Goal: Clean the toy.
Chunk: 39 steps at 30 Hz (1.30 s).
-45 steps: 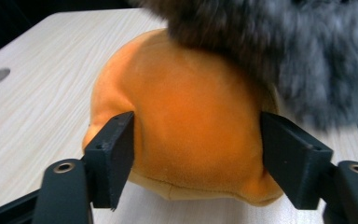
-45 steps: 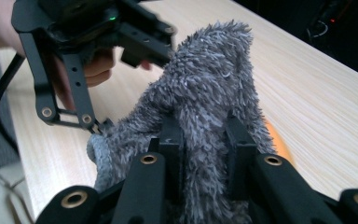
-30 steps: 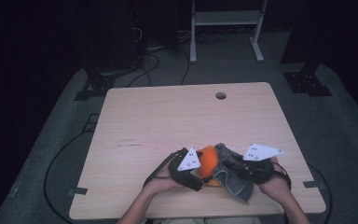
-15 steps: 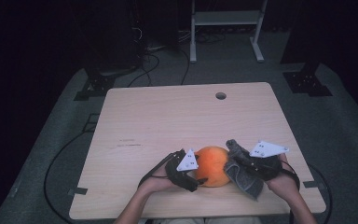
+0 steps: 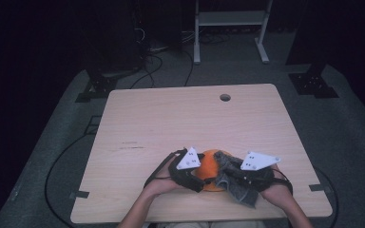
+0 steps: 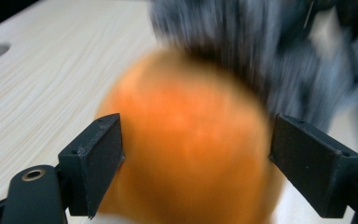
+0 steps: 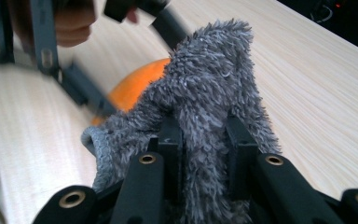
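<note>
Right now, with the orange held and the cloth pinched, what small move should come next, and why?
Probably sweep the right gripper with the grey cloth back across the orange. The left gripper brackets the orange on the table, and the cloth lies only over its far side.

Left gripper view: orange ball [image 6: 191, 149] and grey cloth [image 6: 261, 51] above it are motion-blurred, ball's underside cut off by the bottom edge, so pad contact on the ball can't be confirmed. High view: cloth [image 5: 237, 183] hides the ball's [image 5: 208, 164] right side. Right gripper view: cloth [image 7: 205, 116] covers most of the ball [image 7: 135, 91] and the jaw tips.
</note>
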Each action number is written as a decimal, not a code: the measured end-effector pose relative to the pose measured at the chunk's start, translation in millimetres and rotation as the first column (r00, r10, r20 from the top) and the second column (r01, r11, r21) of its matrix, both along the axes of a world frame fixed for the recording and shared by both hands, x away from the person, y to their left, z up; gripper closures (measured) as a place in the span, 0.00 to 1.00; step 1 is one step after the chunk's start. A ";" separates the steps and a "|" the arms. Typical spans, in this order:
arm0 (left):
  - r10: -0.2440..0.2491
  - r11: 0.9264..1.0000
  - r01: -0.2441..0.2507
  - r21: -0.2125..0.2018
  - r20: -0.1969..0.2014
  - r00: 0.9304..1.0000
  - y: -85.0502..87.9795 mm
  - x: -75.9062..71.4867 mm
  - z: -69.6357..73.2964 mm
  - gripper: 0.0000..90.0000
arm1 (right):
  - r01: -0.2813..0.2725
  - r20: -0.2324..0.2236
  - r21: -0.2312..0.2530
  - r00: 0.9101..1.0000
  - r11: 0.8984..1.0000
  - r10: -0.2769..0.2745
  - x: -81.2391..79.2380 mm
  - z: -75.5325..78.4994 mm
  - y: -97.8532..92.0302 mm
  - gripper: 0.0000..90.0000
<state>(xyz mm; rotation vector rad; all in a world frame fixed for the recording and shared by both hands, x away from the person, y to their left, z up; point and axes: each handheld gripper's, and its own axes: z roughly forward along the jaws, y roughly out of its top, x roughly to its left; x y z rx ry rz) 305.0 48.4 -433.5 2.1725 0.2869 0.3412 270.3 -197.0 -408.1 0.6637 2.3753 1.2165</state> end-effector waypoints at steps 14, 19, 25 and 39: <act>0.015 1.000 -0.014 0.015 -0.081 0.997 18.0 10.1 -10.0 0.20 | 0.086 -0.098 0.064 0.992 0.994 -0.080 17.9 -14.8 -32.2 0.79; 0.009 1.000 -0.007 0.022 -0.073 0.997 18.2 9.0 -10.3 0.20 | 0.128 -0.179 0.000 0.976 0.992 -0.126 27.8 -29.5 -43.3 0.80; 0.002 1.000 -0.001 0.017 -0.064 0.998 14.7 7.2 -11.6 0.20 | 0.067 -0.132 0.120 0.990 0.991 -0.050 19.4 -5.7 -37.8 0.79; -0.063 0.998 0.063 0.013 0.005 0.998 13.2 2.4 -12.2 0.19 | 0.066 -0.132 0.116 0.990 0.991 -0.050 21.4 -3.5 -33.0 0.79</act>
